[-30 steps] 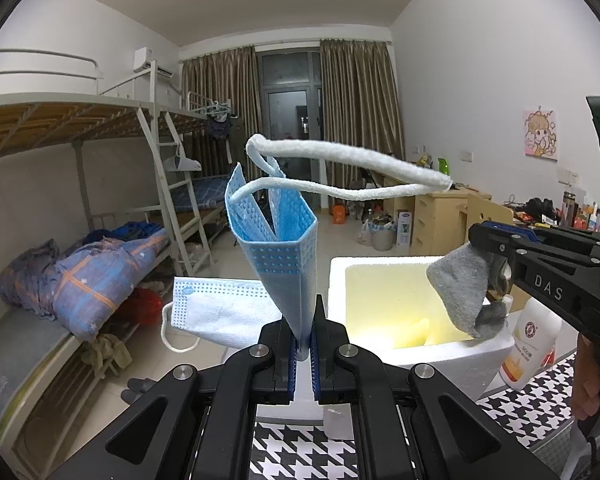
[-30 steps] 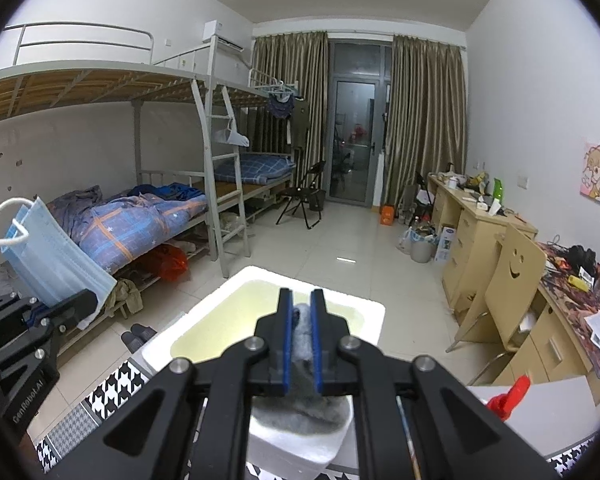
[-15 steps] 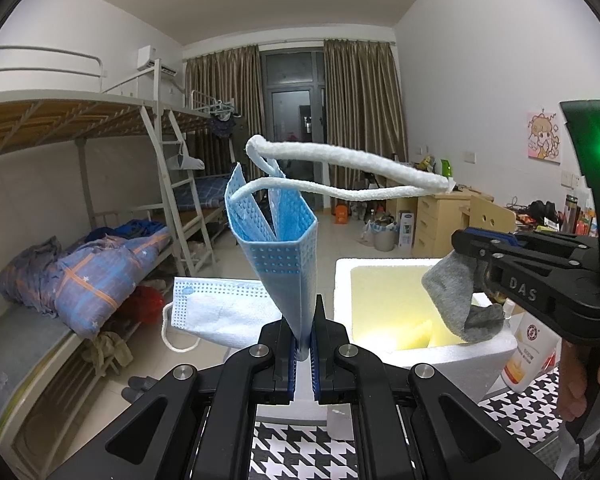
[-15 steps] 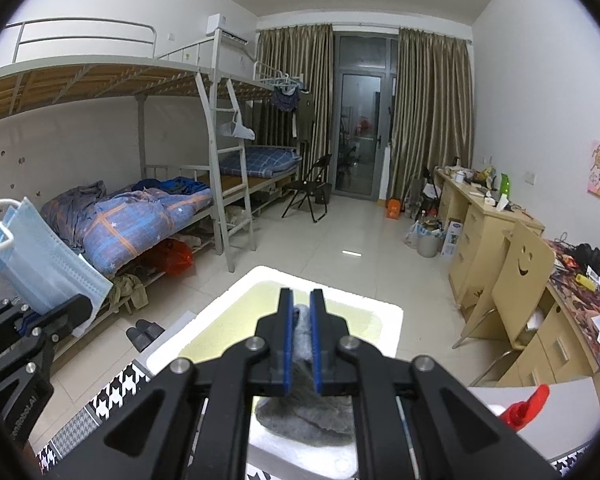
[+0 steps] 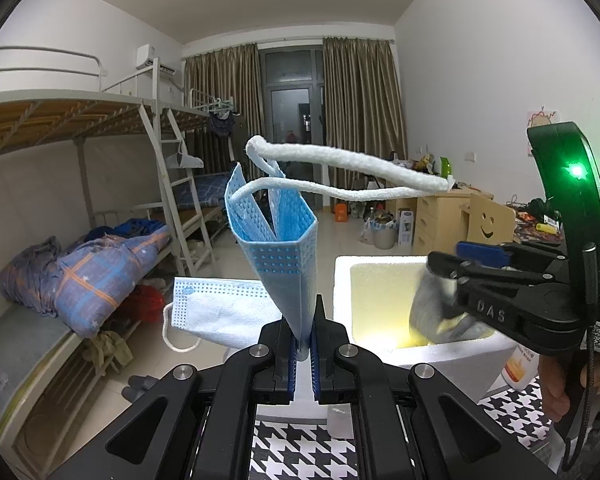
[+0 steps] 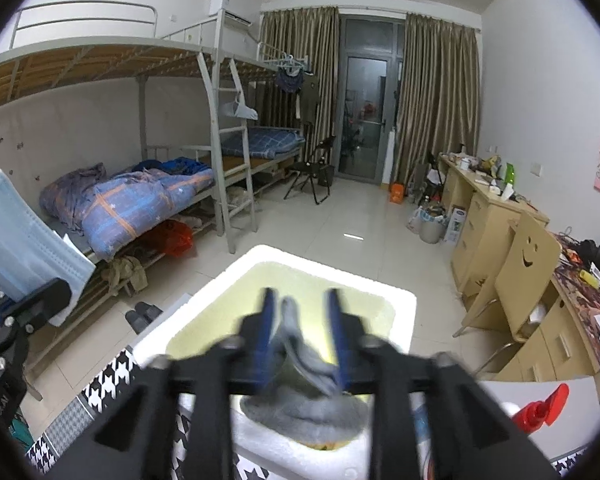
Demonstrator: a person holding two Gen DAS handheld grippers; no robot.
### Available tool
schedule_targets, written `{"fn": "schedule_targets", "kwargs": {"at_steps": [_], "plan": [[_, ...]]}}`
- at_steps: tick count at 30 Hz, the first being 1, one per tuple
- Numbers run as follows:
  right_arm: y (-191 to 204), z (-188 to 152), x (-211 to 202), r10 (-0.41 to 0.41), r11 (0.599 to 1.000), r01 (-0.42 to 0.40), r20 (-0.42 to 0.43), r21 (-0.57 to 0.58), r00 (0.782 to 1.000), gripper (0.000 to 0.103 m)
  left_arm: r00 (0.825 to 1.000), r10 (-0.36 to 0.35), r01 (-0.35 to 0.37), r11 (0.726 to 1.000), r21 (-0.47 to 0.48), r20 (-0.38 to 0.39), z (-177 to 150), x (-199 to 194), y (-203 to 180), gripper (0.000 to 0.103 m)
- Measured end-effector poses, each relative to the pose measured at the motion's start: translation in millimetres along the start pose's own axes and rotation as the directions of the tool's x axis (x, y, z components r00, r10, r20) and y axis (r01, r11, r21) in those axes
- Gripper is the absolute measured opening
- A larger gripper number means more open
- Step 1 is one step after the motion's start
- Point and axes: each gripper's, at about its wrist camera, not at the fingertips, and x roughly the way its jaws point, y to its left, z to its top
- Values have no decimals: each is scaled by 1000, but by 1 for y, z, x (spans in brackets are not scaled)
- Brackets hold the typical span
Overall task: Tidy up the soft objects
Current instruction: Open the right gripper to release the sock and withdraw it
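My left gripper [image 5: 303, 350] is shut on a folded blue face mask [image 5: 278, 248] and holds it upright, its white ear loops [image 5: 352, 160] sticking out to the right. A second pale mask [image 5: 220, 310] lies behind it. My right gripper [image 6: 300, 334] is over the white foam box [image 6: 404, 312] with its jaws apart; a grey sock [image 6: 300, 392] hangs loose between them, over the box's near edge. In the left wrist view the right gripper [image 5: 444, 272] is above the foam box [image 5: 342, 300] with the sock [image 5: 432, 312] under it.
A black-and-white houndstooth cloth [image 5: 300, 452] covers the table under the box. A red-capped bottle [image 6: 540, 404] stands at the right. Bunk beds [image 6: 140, 196] fill the left of the room; desks and a chair [image 6: 520, 264] line the right wall.
My right gripper has opened from shut on the sock, and the sock has dropped lower over the foam box. My left gripper still holds the blue mask in place.
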Motion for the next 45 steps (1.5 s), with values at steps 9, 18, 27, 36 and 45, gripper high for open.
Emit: {"fn": "schedule_targets", "kwargs": {"at_steps": [9, 18, 27, 36, 45], "plan": [[-3, 0, -3, -24, 1000, 24, 5, 3, 1000, 78, 1000, -3, 3, 1000, 4, -10, 0, 4, 1, 6], [-6, -1, -19, -36, 999, 36, 39, 14, 999, 89, 1000, -17, 17, 1000, 7, -16, -1, 3, 2, 6], [-12, 2, -39, -43, 998, 40, 70, 43, 997, 97, 999, -46, 46, 999, 0, -17, 0, 0, 2, 6], [-12, -2, -63, -78, 997, 76, 104, 28, 991, 98, 997, -80, 81, 997, 10, -12, 5, -4, -2, 6], [-15, -8, -81, -98, 995, 99, 110, 1, 989, 98, 993, -121, 121, 992, 29, 1, 15, -6, -14, 6]]}}
